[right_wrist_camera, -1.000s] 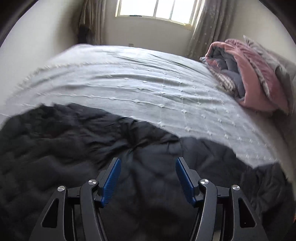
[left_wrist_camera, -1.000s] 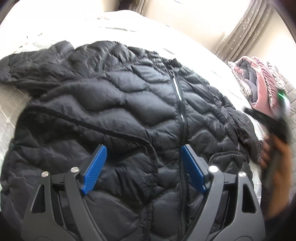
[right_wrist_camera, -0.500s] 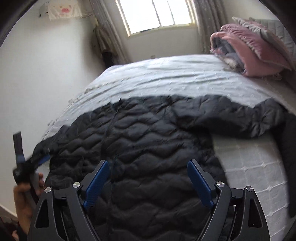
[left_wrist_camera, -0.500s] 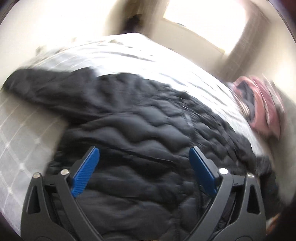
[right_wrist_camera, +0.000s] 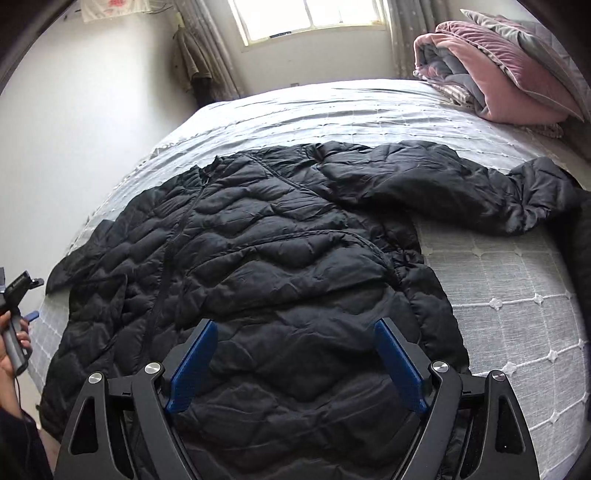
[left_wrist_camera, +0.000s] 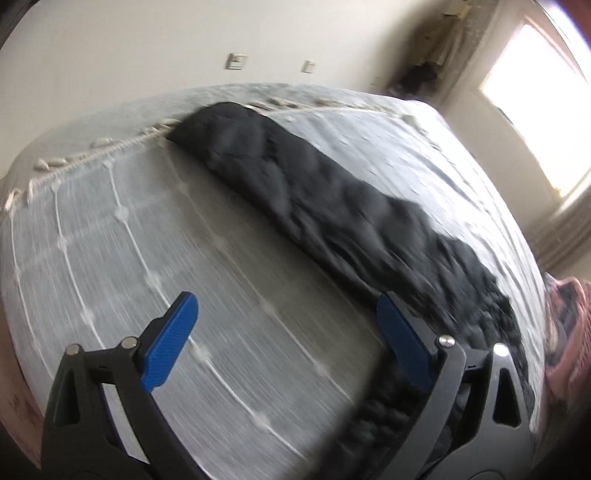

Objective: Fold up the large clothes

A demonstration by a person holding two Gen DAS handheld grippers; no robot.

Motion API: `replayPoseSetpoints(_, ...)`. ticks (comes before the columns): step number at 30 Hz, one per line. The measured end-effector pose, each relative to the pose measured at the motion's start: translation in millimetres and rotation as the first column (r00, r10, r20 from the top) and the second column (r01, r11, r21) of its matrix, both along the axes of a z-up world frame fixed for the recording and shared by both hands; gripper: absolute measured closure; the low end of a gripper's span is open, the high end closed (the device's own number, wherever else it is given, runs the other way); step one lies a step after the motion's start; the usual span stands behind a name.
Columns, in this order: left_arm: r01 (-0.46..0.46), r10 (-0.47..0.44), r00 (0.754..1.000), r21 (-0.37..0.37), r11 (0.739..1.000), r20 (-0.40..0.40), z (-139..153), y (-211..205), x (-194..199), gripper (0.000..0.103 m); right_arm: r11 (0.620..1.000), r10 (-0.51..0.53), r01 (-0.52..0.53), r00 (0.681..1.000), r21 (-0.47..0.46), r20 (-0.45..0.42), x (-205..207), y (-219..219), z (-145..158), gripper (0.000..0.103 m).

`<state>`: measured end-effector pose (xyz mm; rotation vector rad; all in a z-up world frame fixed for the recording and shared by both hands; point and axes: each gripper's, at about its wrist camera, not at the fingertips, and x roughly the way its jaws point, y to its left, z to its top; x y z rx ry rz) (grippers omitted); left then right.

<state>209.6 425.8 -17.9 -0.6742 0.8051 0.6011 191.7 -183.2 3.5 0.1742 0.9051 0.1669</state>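
A black quilted puffer jacket [right_wrist_camera: 280, 251] lies spread front-up on the bed, zipper down its left side, one sleeve [right_wrist_camera: 461, 184] stretched toward the right. My right gripper [right_wrist_camera: 295, 354] is open and empty, just above the jacket's lower hem. My left gripper [left_wrist_camera: 284, 336] is open and empty over bare bedspread, with the jacket's other sleeve [left_wrist_camera: 295, 177] running diagonally beyond it. The left gripper also shows in the right wrist view [right_wrist_camera: 14, 314], held in a hand at the bed's left edge.
The bed has a grey-white tufted bedspread [right_wrist_camera: 517, 295] with a fringed edge [left_wrist_camera: 92, 147]. A rolled pink and grey quilt [right_wrist_camera: 491, 70] lies at the far right by the window [right_wrist_camera: 306, 18]. Walls close in on the left.
My left gripper has swung left off the jacket body and now faces the left sleeve and bare bedspread. My right gripper pulled back, so the whole jacket is in view.
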Motion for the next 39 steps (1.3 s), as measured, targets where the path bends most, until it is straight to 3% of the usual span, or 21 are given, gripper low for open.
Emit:
replayPoseSetpoints(7, -0.045, 0.041, 0.997, -0.07, 0.997, -0.06, -30.8, 61.4, 26.7, 0.006, 1.0, -0.012, 0.011, 0.999, -0.015, -0.039, 5.4, 7.3, -16.0, 0.015)
replayPoseSetpoints(13, -0.065, 0.057, 0.996, -0.133, 0.989, -0.064, -50.9, 82.3, 54.9, 0.006, 0.999, -0.037, 0.037, 0.997, -0.012, -0.065, -0.4, 7.8, -28.6, 0.015)
replayPoseSetpoints(16, -0.065, 0.059, 0.994, -0.065, 0.996, -0.088, -50.1, 77.8, 71.5, 0.006, 0.998, -0.057, 0.056, 0.996, -0.006, -0.072, -5.2, 4.2, -33.4, 0.015)
replayPoseSetpoints(19, -0.048, 0.043, 0.996, -0.059, 0.997, -0.083, -49.4, 77.5, 82.2, 0.006, 0.998, -0.062, 0.062, 0.996, -0.007, -0.063, -6.8, 2.9, -31.9, 0.015)
replayPoseSetpoints(21, -0.049, 0.045, 0.997, -0.055, 0.997, -0.063, -48.1, 77.5, 85.7, 0.021, 0.998, -0.066, 0.066, 0.996, -0.007, -0.056, -6.6, 2.0, -30.5, 0.015)
replayPoseSetpoints(22, -0.049, 0.045, 0.997, -0.052, 0.997, -0.059, -48.2, 78.4, 87.4, 0.043, 0.998, -0.066, 0.066, 0.996, -0.004, -0.056, -6.4, 1.5, -30.3, 0.015)
replayPoseSetpoints(23, -0.042, 0.04, 0.998, -0.051, 0.998, -0.055, -47.9, 79.2, 88.0, 0.072, 0.998, -0.067, 0.068, 0.996, 0.002, -0.057, -6.4, 0.8, -30.2, 0.015)
replayPoseSetpoints(25, -0.026, 0.024, 1.0, -0.107, 0.994, -0.015, -49.3, 84.0, 84.0, 0.092, 0.998, -0.07, 0.07, 0.996, 0.006, -0.054, -6.9, -0.4, -29.2, 0.015)
replayPoseSetpoints(32, -0.076, 0.087, 0.987, -0.088, 0.993, 0.132, -23.1, 87.2, 40.8, 0.096, 0.997, -0.06, 0.061, 0.998, 0.036, -0.036, -9.9, -5.5, -22.9, 0.015)
replayPoseSetpoints(34, -0.081, 0.09, 0.987, -0.065, 0.995, 0.136, -19.8, 86.2, 33.2, 0.096, 0.997, -0.056, 0.058, 0.998, 0.044, -0.036, -9.7, -5.9, -22.7, 0.015)
replayPoseSetpoints(37, -0.074, 0.091, 0.987, -0.128, 0.989, 0.13, -28.9, 93.6, 29.2, 0.093, 0.998, -0.045, 0.046, 0.998, 0.049, -0.035, -9.7, -7.6, -21.3, 0.015)
replayPoseSetpoints(39, -0.092, 0.128, 0.977, -0.204, 0.975, 0.173, -34.3, 103.4, 18.1, 0.091, 0.998, -0.044, 0.045, 0.999, 0.05, -0.02, -10.8, -9.6, -17.4, 0.015)
